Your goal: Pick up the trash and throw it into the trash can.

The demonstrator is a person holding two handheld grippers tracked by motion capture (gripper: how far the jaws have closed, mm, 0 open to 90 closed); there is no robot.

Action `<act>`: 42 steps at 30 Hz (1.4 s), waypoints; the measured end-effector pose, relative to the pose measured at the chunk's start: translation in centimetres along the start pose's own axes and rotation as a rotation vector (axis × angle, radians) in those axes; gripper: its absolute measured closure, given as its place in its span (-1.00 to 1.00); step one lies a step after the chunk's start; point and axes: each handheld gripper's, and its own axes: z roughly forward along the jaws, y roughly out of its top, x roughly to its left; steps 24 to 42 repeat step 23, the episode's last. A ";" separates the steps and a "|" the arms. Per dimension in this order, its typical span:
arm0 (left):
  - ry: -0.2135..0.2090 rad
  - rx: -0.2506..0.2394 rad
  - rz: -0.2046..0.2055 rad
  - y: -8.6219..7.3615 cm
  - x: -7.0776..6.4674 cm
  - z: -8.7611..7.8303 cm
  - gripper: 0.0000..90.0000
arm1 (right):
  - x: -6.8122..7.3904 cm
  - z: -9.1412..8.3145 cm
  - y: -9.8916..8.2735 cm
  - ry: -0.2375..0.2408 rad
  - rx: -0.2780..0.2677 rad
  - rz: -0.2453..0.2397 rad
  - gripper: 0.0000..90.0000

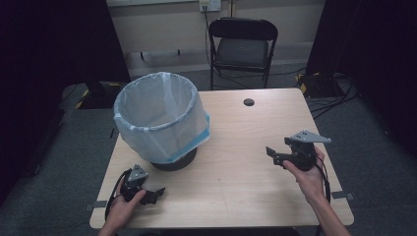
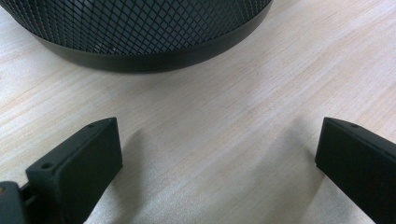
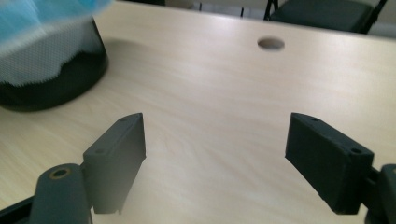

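- Left gripper [image 1: 156,192], jaws spread wide, empty, low over the table [image 1: 236,187], just in front of the mesh bin [image 1: 162,118].
- Right gripper [image 1: 273,155], jaws wide, empty, well apart from the bin.
- No readable writing or labels.

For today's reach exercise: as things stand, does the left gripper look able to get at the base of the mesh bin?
Probably yes. The left gripper is open, and in its own view bare table lies between its jaws and the mesh bin base just ahead.
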 end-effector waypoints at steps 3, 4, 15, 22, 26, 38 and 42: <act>0.000 0.000 0.000 0.0 0.0 0.0 -1.00 | -0.7 0.5 -2.3 -0.020 0.058 0.015 -0.59; 0.001 0.000 0.000 0.0 0.0 0.0 -1.00 | -1.2 0.9 -3.7 -0.035 0.091 0.022 -0.60; 0.000 0.000 0.001 0.0 0.0 0.0 -1.00 | -3.4 2.3 -8.3 -0.142 0.212 0.046 -0.59; -0.001 0.001 0.001 0.0 0.0 0.0 -1.00 | -3.3 2.3 -8.6 -0.161 0.206 0.023 -0.59; 0.000 0.000 0.000 0.0 0.0 0.0 -1.00 | -3.3 2.3 -8.6 -0.162 0.206 0.022 -0.59; 0.000 0.000 0.000 0.0 0.0 0.0 -1.00 | -3.3 2.3 -8.6 -0.162 0.206 0.022 -0.59; 0.000 0.000 0.000 0.0 0.0 0.0 -1.00 | -3.3 2.3 -8.6 -0.162 0.206 0.022 -0.59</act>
